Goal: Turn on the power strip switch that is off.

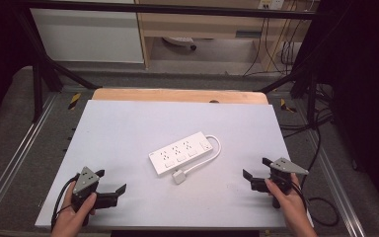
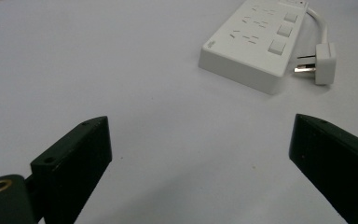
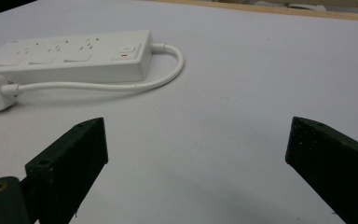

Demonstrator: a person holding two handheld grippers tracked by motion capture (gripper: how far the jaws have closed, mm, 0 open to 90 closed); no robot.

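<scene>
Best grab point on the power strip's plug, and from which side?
Judging by its pose, take the plug by its flat white body, across the two narrow sides, coming from above. It lies flat beside the power strip, prongs pointing at the strip, cable leaving the other end. The right claw, jaws open, looks handier.

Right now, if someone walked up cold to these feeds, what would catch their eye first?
The white power strip lying at an angle in the middle of the pale table, its short cable looping round to the plug beside its near end. Next, the left gripper and right gripper, each held near the table's front corners with jaws wide open, both apart from the strip.
</scene>
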